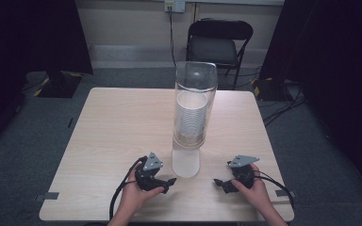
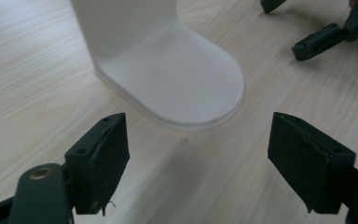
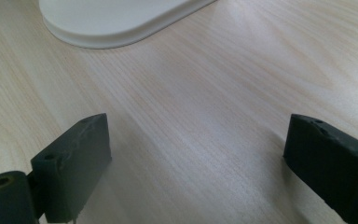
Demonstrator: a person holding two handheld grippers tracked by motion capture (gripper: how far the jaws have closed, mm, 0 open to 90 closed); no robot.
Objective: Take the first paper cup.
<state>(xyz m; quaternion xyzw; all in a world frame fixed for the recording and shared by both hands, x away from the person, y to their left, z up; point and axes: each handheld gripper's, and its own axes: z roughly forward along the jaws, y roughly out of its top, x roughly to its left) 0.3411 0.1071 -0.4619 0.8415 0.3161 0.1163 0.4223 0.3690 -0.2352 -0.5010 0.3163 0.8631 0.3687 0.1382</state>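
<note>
Here, both grippers, left gripper [image 1: 168, 181] & right gripper [image 1: 218, 182], rest wide open and empty on the table [image 1: 113, 136], flanking the white base [image 1: 185, 163] of a tall cup dispenser [image 1: 193, 106] mid-table. Risk, by my read: the top-heavy tube w/ stacked cups [image 1: 191, 115] tips if either gripper knocks it.

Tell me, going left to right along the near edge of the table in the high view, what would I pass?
Left hand → left gripper, jaws apart → white base of the cup dispenser → right gripper, jaws apart → right hand.
</note>
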